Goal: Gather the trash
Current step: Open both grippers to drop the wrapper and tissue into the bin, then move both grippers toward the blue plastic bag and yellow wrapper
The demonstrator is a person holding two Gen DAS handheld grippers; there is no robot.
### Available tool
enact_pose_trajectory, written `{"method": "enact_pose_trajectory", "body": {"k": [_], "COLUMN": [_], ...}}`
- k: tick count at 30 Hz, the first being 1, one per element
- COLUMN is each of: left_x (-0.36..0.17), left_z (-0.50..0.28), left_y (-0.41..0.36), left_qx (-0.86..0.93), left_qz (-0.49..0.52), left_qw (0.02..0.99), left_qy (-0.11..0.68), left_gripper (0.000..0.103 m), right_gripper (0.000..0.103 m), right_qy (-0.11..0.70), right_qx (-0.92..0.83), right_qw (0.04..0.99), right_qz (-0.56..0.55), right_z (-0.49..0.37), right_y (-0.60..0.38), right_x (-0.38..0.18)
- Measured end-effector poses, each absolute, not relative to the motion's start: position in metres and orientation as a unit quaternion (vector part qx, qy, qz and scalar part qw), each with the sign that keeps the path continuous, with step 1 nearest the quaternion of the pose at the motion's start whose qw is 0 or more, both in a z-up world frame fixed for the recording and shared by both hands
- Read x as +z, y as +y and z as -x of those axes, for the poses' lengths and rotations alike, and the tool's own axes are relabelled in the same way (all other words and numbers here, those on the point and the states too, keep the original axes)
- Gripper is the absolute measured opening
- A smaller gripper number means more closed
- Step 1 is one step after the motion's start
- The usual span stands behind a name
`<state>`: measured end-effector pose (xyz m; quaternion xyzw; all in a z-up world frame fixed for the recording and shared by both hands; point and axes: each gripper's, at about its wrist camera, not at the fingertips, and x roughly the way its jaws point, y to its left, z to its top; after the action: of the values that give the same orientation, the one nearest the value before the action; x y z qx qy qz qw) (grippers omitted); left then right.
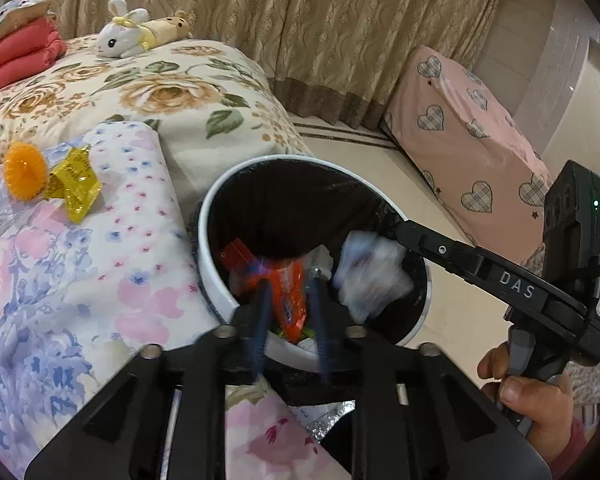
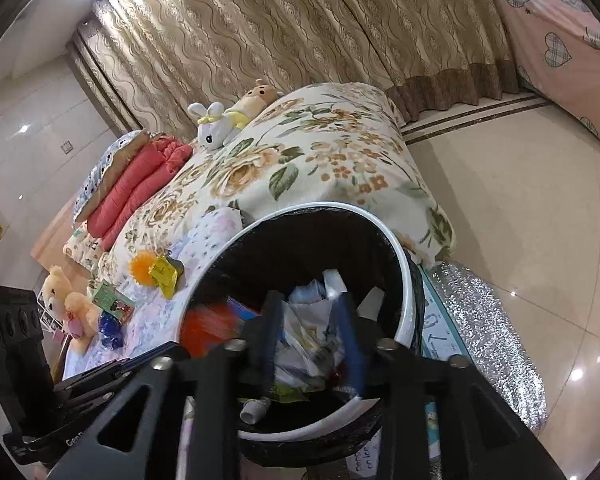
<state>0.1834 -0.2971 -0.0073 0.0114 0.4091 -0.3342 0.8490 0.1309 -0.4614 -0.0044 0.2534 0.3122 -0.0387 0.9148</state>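
Observation:
A white-rimmed bin with a black liner stands against the bed and holds several scraps. My left gripper is over its near rim, jaws apart, with a blurred orange wrapper loose between the fingers. My right gripper is over the same bin, jaws apart around crumpled white paper. In the left wrist view that white paper is blurred just under the right gripper's tip. On the bed lie a yellow wrapper and an orange ruffled piece.
The bed has a floral blanket, a plush rabbit and a red quilt. A green packet, a blue item and a plush bear are further along it. A silver mat lies beside the bin, and a pink heart-print box on the floor.

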Motion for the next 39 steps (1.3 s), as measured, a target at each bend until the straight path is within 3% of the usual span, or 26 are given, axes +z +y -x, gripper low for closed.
{"method": "enact_pose_trajectory", "body": {"k": [10,14,20,31,39], "left_x": [-0.005,-0.011,-0.020,-0.034,-0.041], "left_z": [-0.175,-0.173,-0.169,-0.168,-0.174], "left_y": [-0.258,-0.232,-0.187,-0.104,-0.059], "left_qx": [-0.306,-0.283,-0.246,-0.168,-0.121], "left_qz": [0.020,0.033,0.058,0.104,0.130], "left_qw": [0.863,0.868,0.875,0.887,0.891], "left_qy": [0.402,0.407,0.412,0.417,0.417], "left_gripper": [0.044,0.047,0.054,0.056,0.064], "right_gripper": [0.076,0.082,0.088,0.090,0.090], "right_qy": [0.301,0.302,0.310,0.329,0.350], "right_qx": [-0.027,-0.012,0.014,0.072,0.106], "right_qw": [0.920,0.921,0.923,0.921,0.914], "right_qz": [-0.249,-0.246,-0.227,-0.197,-0.177], "right_z": [-0.126,-0.127,-0.132,-0.146,-0.163], "right_y": [-0.440,-0.422,-0.388,-0.322,-0.281], "right_x": [0.007,0.008,0.008,0.003,-0.005]}}
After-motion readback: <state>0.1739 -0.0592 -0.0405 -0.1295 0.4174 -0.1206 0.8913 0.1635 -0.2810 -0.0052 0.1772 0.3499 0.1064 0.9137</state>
